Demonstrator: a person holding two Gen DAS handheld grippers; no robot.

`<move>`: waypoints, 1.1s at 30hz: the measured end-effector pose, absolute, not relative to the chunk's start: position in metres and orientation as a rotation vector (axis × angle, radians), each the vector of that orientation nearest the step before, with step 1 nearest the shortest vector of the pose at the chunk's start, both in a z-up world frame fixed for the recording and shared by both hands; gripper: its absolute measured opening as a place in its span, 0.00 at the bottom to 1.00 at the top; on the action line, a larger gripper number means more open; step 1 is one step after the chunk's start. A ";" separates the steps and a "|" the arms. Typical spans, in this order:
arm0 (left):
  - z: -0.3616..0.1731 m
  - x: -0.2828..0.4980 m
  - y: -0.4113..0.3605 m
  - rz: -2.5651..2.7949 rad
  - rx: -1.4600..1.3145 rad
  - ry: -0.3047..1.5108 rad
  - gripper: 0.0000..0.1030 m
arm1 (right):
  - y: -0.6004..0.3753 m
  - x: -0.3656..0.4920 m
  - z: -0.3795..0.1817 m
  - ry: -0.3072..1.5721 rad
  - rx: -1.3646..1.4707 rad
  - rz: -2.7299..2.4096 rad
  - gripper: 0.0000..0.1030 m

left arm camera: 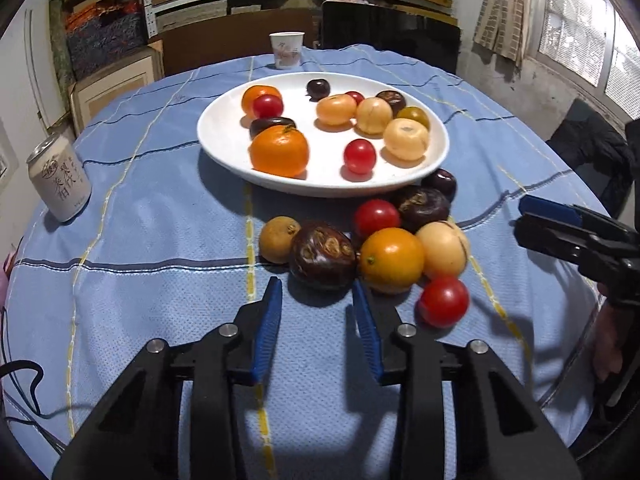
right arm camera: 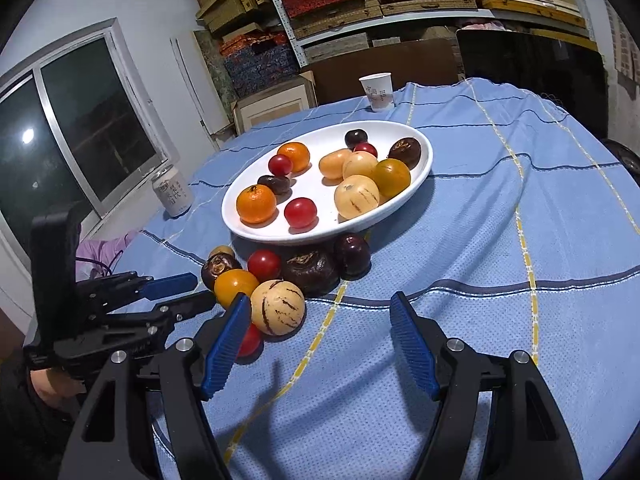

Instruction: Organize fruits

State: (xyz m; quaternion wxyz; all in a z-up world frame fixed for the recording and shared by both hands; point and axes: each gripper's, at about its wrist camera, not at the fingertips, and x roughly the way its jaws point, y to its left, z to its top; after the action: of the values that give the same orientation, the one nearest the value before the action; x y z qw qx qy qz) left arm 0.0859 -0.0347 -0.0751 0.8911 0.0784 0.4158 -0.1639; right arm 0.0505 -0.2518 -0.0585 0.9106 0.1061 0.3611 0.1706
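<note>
Your left gripper (left arm camera: 316,292): jaws narrowed, nothing gripped, just short of dark fruit (left arm camera: 322,256) | Your right gripper (right arm camera: 320,312): spread, empty, beside striped pale fruit (right arm camera: 278,307) | Loose fruits: heaped on cloth (right arm camera: 480,240) against white plate (left arm camera: 224,128), possibly touching its rim

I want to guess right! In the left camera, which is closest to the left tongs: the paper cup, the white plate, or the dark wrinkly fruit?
1. Dark wrinkly fruit, just ahead of the left tongs.
2. White plate, mid-table.
3. Paper cup, far edge.
</note>
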 end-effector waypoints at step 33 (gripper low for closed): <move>-0.076 0.119 -0.029 -0.269 0.137 0.863 0.42 | -0.253 0.053 -0.061 0.766 0.231 0.363 0.70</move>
State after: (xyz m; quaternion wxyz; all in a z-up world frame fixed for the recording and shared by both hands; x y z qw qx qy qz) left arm 0.1188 -0.0287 -0.0755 0.8973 0.0662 0.4167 -0.1297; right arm 0.0528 -0.2526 -0.0610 0.9050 0.1120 0.3709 0.1758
